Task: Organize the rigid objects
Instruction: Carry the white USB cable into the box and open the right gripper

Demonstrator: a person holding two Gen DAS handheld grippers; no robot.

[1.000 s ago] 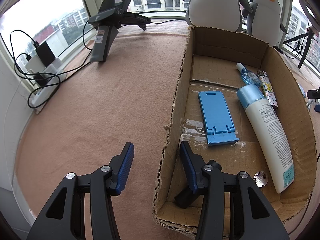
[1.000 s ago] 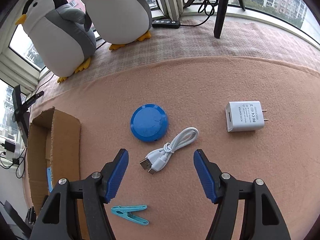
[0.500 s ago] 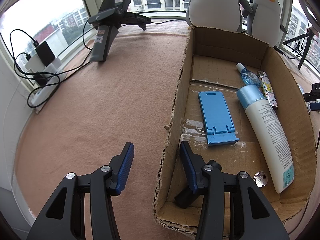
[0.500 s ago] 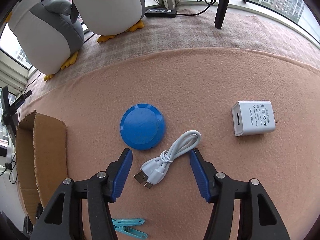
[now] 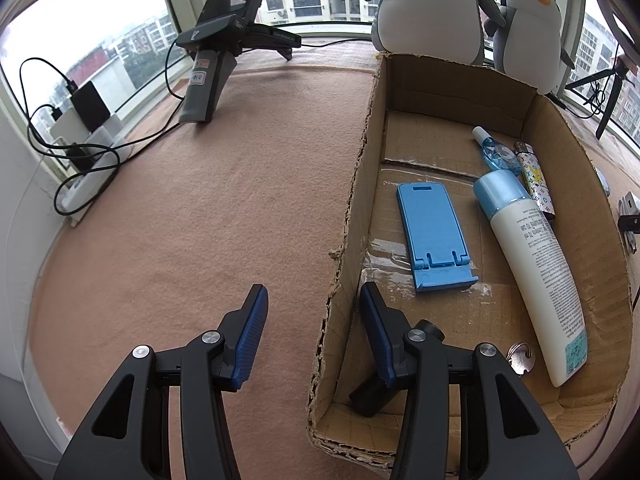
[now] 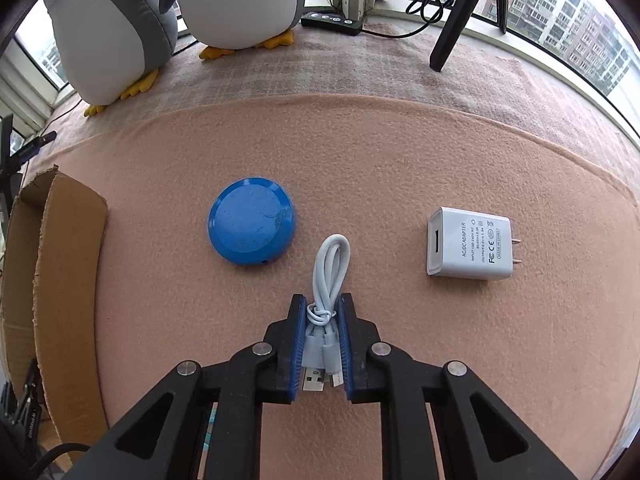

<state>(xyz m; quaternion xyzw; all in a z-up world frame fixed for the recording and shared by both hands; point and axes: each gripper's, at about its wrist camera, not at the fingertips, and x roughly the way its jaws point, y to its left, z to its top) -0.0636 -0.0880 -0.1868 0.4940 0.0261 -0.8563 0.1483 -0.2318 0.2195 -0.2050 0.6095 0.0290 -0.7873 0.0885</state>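
My right gripper [image 6: 322, 300] points down at the felt. Its jaws are closing, and the pads press the plug end of a bundled white USB cable [image 6: 330, 264], whose loop sticks out ahead. A blue round disc [image 6: 252, 222] lies just left of it and a white power adapter [image 6: 470, 244] to the right. My left gripper [image 5: 313, 290] stands open, astride the left wall of a cardboard box [image 5: 560, 152]. Inside lie a blue phone stand [image 5: 434, 232], a white bottle [image 5: 532, 264], a patterned lighter [image 5: 534, 180] and a small blue spray bottle [image 5: 496, 152].
Keys [image 5: 520, 356] and a black object [image 5: 370, 394] lie in the box's near end. Two plush penguins [image 6: 236, 4] stand by the window beside a tripod leg [image 6: 460, 16]. A handheld device [image 5: 212, 72] and cables lie far left. The box's corner [image 6: 68, 240] shows at the left of the right wrist view.
The right gripper's jaws have gone from wide open to pressed on the cable, which now lies straight between them. The clothespin has left its view. The left gripper has not moved.
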